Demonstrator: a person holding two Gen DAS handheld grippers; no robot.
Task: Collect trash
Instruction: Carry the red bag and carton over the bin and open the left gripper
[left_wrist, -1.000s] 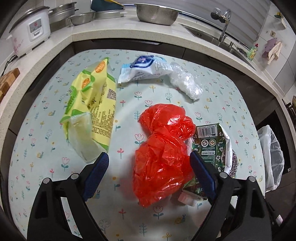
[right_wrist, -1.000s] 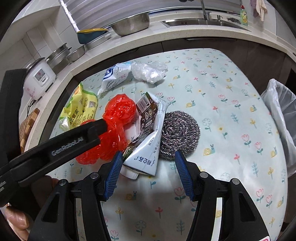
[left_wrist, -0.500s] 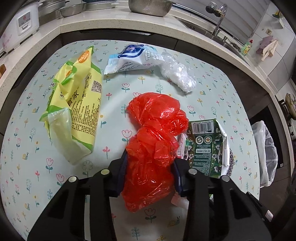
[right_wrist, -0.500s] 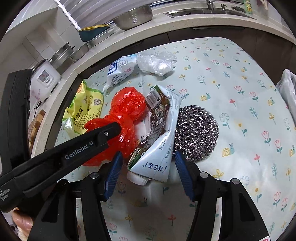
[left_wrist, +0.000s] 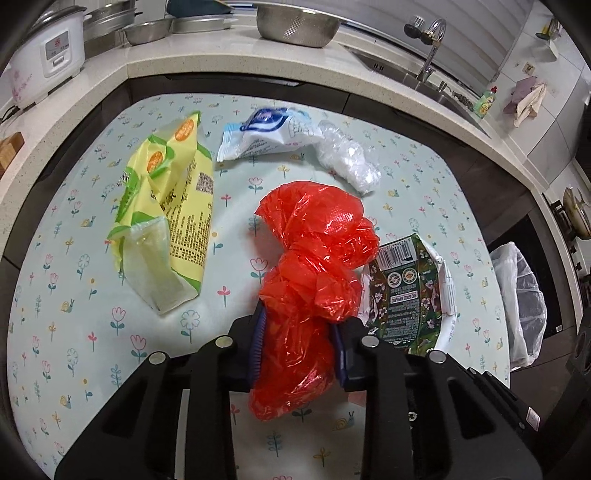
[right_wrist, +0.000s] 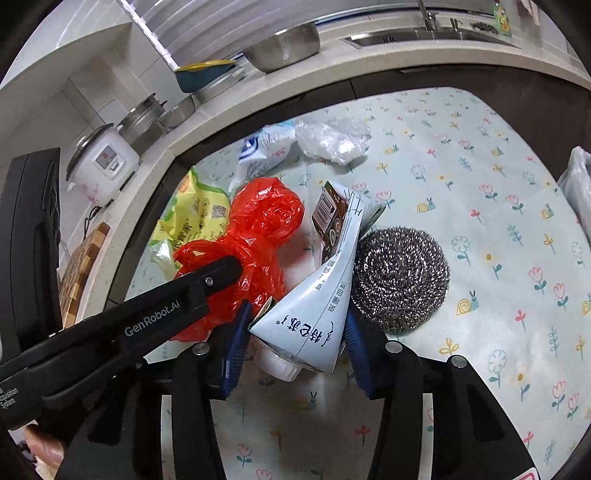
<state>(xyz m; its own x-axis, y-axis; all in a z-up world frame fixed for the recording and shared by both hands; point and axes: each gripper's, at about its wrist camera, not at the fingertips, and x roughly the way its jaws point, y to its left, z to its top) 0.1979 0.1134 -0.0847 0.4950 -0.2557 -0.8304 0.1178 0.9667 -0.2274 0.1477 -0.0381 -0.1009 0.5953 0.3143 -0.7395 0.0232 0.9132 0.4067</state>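
Note:
My left gripper (left_wrist: 297, 343) is shut on a crumpled red plastic bag (left_wrist: 314, 251) lying on the flowered table; the bag also shows in the right wrist view (right_wrist: 255, 236). My right gripper (right_wrist: 295, 339) has its blue pads on both sides of a flattened drink carton (right_wrist: 325, 295), which also shows in the left wrist view (left_wrist: 406, 291). A steel wool scourer (right_wrist: 400, 277) sits just right of the carton. A yellow-green snack bag (left_wrist: 170, 206), a blue-white wrapper (left_wrist: 266, 133) and clear crumpled plastic (left_wrist: 347, 158) lie farther back.
A bin lined with a white bag (left_wrist: 521, 302) stands off the table's right edge. A counter (left_wrist: 221, 59) wraps the back with a rice cooker (left_wrist: 44, 59), a metal colander (left_wrist: 299, 18) and a sink tap (left_wrist: 428, 44).
My left gripper moved forward and closed on the red bag. My right gripper advanced and its jaws narrowed around the carton.

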